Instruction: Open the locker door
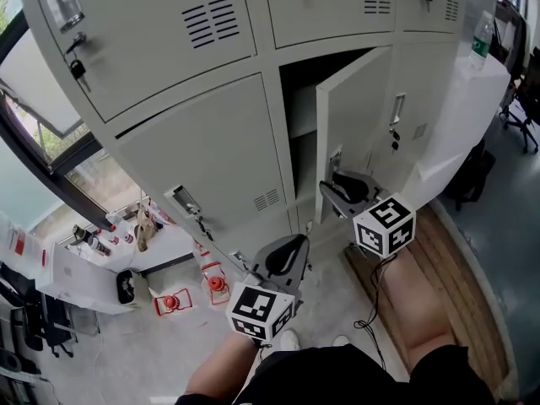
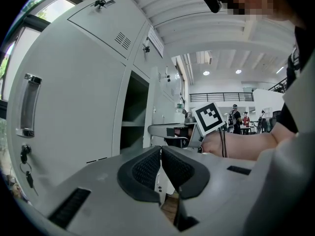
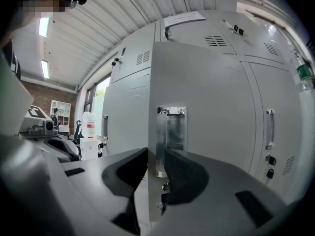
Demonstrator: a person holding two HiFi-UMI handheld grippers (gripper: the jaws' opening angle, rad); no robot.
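Right gripper view, fingers [image 3: 184,178] clamp locker door [image 3: 206,107]

Locker bay in an open office hall: steel lockers [image 1: 194,133] at my jaws, office chairs [image 1: 38,327] left, mezzanine railing [image 2: 221,97] beyond.

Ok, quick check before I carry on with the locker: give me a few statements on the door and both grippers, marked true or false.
1. The locker door stands partly open. True.
2. The right gripper has the door's edge between its jaws, beside the metal handle. True.
3. The left gripper has its jaws wide apart. False: they are together, with nothing between them.
4. The open compartment is packed with boxes. False: only a shelf shows in the part that is in view.
5. Keys hang from the lock of the upper left locker. True.
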